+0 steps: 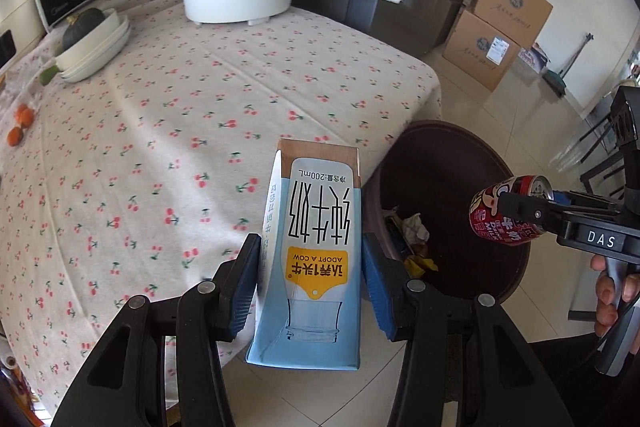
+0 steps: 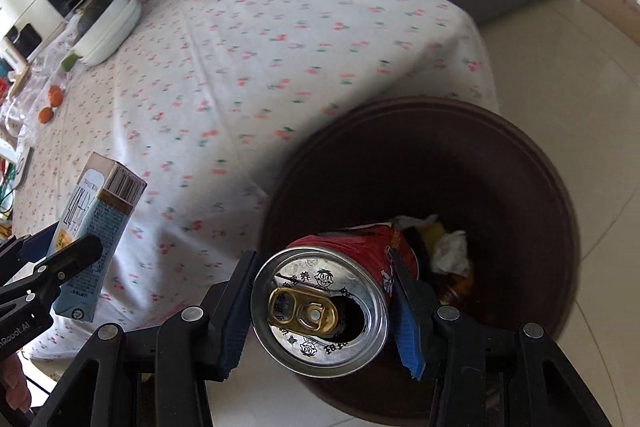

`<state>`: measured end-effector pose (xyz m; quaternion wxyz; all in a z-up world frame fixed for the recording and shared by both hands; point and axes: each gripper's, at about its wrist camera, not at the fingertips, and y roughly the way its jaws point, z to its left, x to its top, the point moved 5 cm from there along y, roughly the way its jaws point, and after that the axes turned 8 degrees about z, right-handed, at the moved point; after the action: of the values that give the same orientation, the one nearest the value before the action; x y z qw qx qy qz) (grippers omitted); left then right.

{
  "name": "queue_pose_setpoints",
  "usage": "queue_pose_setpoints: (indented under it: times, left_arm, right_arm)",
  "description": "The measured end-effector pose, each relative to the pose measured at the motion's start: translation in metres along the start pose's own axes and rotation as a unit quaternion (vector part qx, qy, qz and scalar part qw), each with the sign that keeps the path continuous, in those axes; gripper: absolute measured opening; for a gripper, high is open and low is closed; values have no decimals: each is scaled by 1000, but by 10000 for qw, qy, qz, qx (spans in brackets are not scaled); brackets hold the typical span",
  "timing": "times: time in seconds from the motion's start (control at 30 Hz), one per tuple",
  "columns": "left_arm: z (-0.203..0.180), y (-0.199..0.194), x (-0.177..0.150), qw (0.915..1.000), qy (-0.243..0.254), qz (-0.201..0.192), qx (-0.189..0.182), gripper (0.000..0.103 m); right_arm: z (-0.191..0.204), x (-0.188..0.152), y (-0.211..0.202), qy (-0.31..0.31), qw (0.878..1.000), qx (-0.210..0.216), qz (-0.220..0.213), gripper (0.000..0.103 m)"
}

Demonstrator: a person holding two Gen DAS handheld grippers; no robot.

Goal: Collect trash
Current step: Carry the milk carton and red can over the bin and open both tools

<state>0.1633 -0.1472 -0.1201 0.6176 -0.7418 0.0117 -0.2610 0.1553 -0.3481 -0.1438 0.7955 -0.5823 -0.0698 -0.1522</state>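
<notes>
Two grippers loaded: left gripper (image 1: 312, 279) pinches a blue 200mL milk carton (image 1: 316, 247) over the cherry-print tablecloth (image 1: 160, 147) edge; right gripper (image 2: 320, 303) clamps an opened red drink can (image 2: 332, 291) above the round brown trash bin (image 2: 520, 155); crumpled paper inside, rest too dark to make out

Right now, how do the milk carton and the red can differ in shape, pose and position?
The milk carton is a tall blue-and-white box; the red can is a round metal cylinder with its tab opened. The carton is held at the table's edge, while the can hangs over the brown trash bin. Both are clamped between jaws: carton in the left gripper, can in the right gripper.
</notes>
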Motion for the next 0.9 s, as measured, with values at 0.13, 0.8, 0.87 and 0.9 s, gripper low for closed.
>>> queue_pose_setpoints:
  times: [0.13,0.8,0.87,0.9]
  left_arm:
    - [-33,15,7,9996,234,58,-152,52]
    - [-86,54,26,9977,677,73,65,72]
    - [-82,53,25,9979,645,78,77,72]
    - [-81,53,25,9979,632,82,83,72]
  right_arm:
    - [-36,-11,-5,216,9997,-121,9,53]
    - [-110,-31,-20,706,9971,-278,40,53]
    - [-109,-30,-18,688,9972,-275,50,53]
    - [-107,-29,-18,680,9973,-274,51,53]
